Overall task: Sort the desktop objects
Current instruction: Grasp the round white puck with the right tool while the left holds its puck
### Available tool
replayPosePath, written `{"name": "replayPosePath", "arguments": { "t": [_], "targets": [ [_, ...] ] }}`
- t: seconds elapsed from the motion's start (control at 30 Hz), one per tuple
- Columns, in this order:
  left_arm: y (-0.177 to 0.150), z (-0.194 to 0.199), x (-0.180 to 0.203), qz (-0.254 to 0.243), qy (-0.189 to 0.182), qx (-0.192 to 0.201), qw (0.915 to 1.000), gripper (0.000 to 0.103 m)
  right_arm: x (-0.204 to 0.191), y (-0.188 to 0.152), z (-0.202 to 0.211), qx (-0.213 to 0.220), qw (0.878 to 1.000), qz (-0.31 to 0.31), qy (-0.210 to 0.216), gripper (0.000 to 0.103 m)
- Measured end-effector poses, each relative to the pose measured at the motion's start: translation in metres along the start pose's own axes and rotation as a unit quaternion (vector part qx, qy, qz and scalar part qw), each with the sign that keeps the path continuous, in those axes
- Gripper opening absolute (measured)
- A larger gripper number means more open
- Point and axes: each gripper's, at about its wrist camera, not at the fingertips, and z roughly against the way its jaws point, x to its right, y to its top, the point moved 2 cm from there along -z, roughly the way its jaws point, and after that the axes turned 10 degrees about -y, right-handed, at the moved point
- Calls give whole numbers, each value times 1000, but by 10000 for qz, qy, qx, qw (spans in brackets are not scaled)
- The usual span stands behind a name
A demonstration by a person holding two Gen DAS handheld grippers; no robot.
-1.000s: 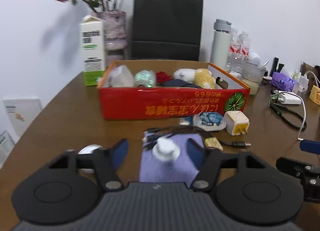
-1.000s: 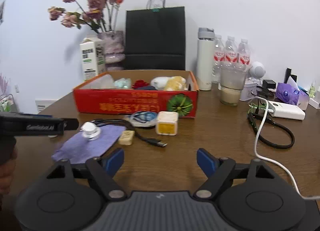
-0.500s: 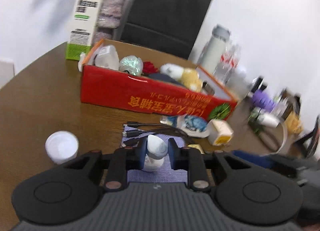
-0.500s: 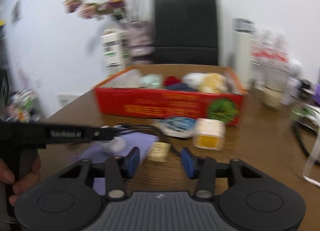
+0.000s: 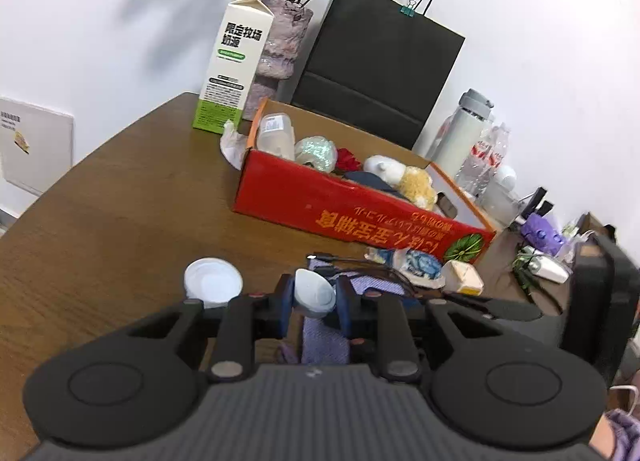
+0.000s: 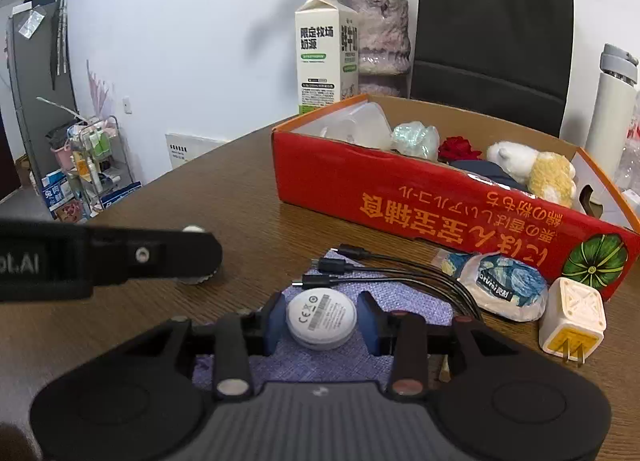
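My left gripper point(image 5: 314, 299) is shut on a small white round device point(image 5: 315, 293), held tilted above the purple cloth point(image 5: 323, 337). In the right wrist view the same white device point(image 6: 321, 318) shows its labelled underside between my right gripper's point(image 6: 321, 319) blue pads, which are closed in on its sides. The red cardboard box point(image 5: 352, 209) with several sorted items stands behind, also in the right wrist view point(image 6: 440, 197). The left gripper's body point(image 6: 108, 257) reaches in from the left in the right wrist view.
A white lid point(image 5: 213, 281) lies left of the cloth. Black USB cables point(image 6: 384, 269), a blue-patterned pouch point(image 6: 504, 291) and a cream charger plug point(image 6: 572, 321) lie before the box. A milk carton point(image 5: 236, 69), flower vase, black paper bag point(image 5: 380, 57) and bottles stand behind.
My left gripper closed on the white device and lifted it, tilted. My right gripper moved left over the cloth and closed in around the same device.
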Motion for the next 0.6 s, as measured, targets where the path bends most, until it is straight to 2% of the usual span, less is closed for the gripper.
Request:
{"name": "replayPosePath", "arguments": {
  "t": [0.1,0.17,0.23,0.3,0.43,0.6],
  "targets": [
    [-5,7,5,-63,149,80,9998,23,13,0,16,157,9991,-368,136,37],
    [-10,13,11,-112,176,159,9997,23,19,0,41,429,9985,-347,-40,37],
    [-15,19,25,-382,250,257,9986,23,29,-3,68,635,9968,-421,-245,37],
    [-22,24,41,-750,337,385,9959,23,41,-8,88,698,9948,-624,-412,37],
    [-31,41,65,-1040,369,564,9923,23,57,-25,122,766,9894,-749,-977,37],
    [-46,68,96,-1453,413,850,9849,24,63,-43,151,825,9874,-749,-1119,37]
  ]
}}
